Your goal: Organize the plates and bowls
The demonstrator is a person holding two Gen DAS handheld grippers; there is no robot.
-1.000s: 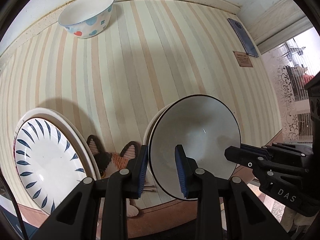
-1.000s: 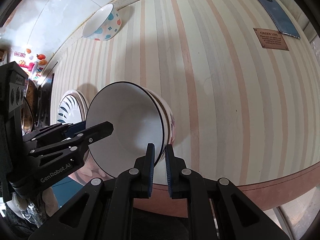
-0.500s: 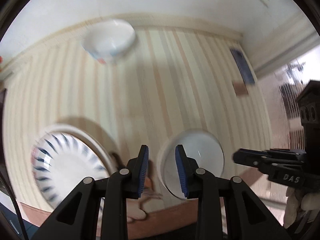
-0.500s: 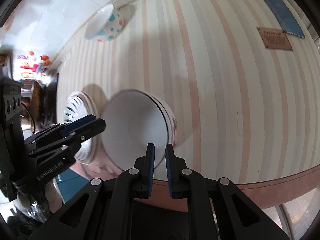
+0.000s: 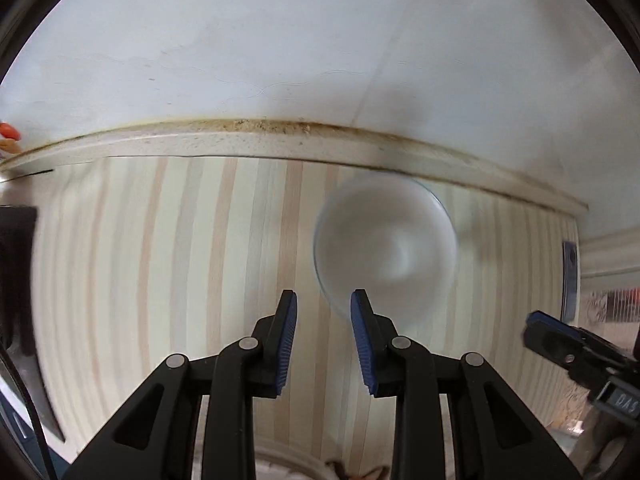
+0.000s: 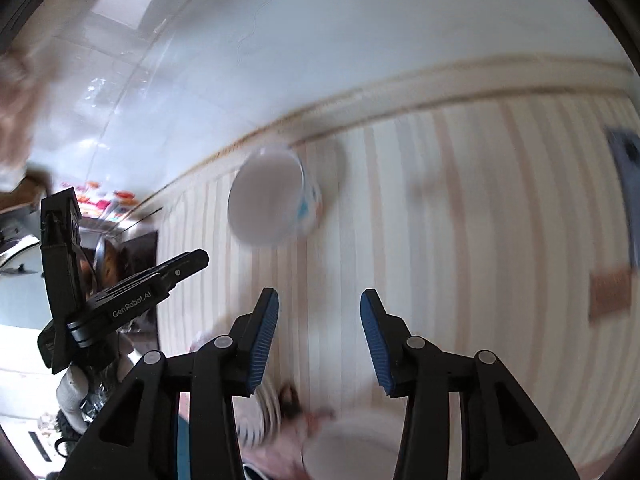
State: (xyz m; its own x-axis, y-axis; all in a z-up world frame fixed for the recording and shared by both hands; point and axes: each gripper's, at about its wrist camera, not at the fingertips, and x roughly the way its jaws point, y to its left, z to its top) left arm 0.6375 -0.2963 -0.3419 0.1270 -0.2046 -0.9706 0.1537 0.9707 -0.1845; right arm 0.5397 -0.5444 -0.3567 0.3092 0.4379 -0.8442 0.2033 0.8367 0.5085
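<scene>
A white bowl with blue and red dots (image 5: 386,246) stands on the striped counter near the back wall; it also shows blurred in the right wrist view (image 6: 276,204). My left gripper (image 5: 324,324) is open and empty, just in front of this bowl. My right gripper (image 6: 318,328) is open and empty, farther back from it. Below the right gripper lie a white bowl (image 6: 352,448) and the rim of a blue-patterned plate (image 6: 256,420), both blurred. The right gripper also shows in the left wrist view (image 5: 576,354), and the left gripper in the right wrist view (image 6: 132,300).
The striped counter (image 5: 180,280) ends at a beige ledge (image 5: 240,140) below a white wall. A phone (image 6: 626,184) and a small brown plaque (image 6: 610,296) lie at the right. A dark stove area (image 6: 124,256) lies at the left.
The right gripper let go of the black-rimmed white bowl and opened. Both grippers tilted up and moved toward the dotted bowl at the back wall.
</scene>
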